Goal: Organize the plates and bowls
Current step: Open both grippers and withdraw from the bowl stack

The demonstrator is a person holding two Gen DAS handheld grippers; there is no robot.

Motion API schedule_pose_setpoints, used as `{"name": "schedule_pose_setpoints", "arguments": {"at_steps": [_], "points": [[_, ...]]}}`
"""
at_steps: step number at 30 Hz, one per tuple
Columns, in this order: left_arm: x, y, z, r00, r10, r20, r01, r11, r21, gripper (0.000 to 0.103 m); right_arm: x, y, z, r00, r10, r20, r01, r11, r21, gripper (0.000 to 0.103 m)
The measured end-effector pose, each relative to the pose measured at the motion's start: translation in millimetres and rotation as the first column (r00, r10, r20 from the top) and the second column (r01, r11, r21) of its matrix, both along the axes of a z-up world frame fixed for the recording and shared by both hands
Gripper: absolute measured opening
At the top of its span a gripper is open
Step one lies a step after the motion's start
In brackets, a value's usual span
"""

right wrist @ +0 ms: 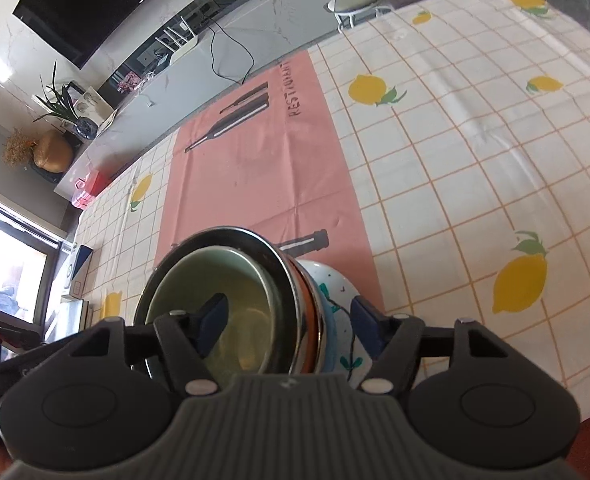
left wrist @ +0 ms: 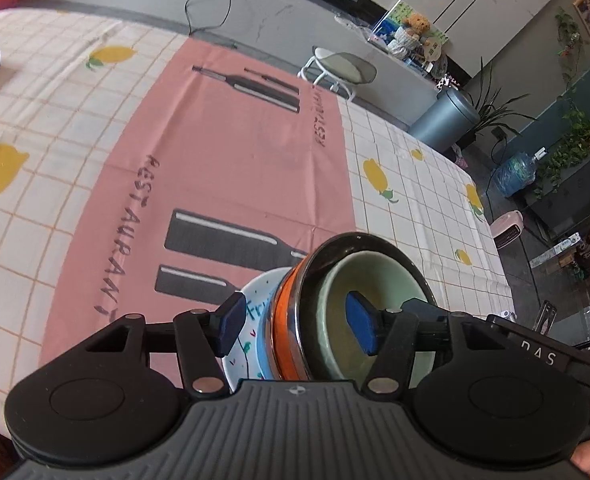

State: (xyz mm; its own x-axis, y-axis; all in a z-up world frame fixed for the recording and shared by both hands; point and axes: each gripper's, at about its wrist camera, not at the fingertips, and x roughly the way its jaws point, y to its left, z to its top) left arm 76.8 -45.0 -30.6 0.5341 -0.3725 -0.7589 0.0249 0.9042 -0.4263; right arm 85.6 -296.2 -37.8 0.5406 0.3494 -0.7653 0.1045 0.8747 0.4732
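A nested stack stands on the pink cloth (left wrist: 223,152). A white painted plate (left wrist: 247,344) lies at the bottom, then a blue bowl (left wrist: 264,344), an orange bowl (left wrist: 285,320) with steel rims, and a pale green bowl (left wrist: 375,276) inside on top. My left gripper (left wrist: 295,326) straddles the stack's left wall, one pad inside the green bowl and one outside over the plate. Its pads stand clear of the wall, open. My right gripper (right wrist: 290,318) straddles the opposite wall of the green bowl (right wrist: 231,280) the same way, open, over the plate (right wrist: 335,280).
The table wears a white checked cloth with lemons (right wrist: 475,140). A white stool (left wrist: 337,68) and a grey bin (left wrist: 443,120) stand beyond the far edge. Boxes (right wrist: 75,276) sit near the table's left end. The near table edge runs just below the grippers.
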Motion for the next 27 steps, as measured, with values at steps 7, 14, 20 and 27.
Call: {"name": "schedule_pose_setpoints", "arguments": {"at_steps": [7, 14, 20, 27], "points": [[-41.7, -6.0, 52.5, 0.947, -0.079, 0.310, 0.003, 0.971, 0.239, 0.067, -28.5, 22.2, 44.7, 0.975, 0.065, 0.213, -0.027, 0.984, -0.179, 0.078], [-93.1, -4.1, 81.8, 0.859, -0.137, 0.494, -0.050, 0.937, 0.347, 0.070, -69.4, 44.6, 82.1, 0.920, 0.119, 0.373, -0.022, 0.967, -0.253, 0.091], [-119.3, 5.0, 81.3, 0.854, -0.112, 0.508, -0.088, 0.932, 0.353, 0.072, -106.5, 61.3, 88.9, 0.905, 0.128, 0.407, -0.014, 0.963, -0.271, 0.091], [-132.3, 11.7, 71.9, 0.868, -0.071, 0.491, -0.123, 0.928, 0.351, 0.082, -144.1, 75.1, 83.6, 0.893, 0.115, 0.435, 0.015, 0.959, -0.283, 0.091]]}}
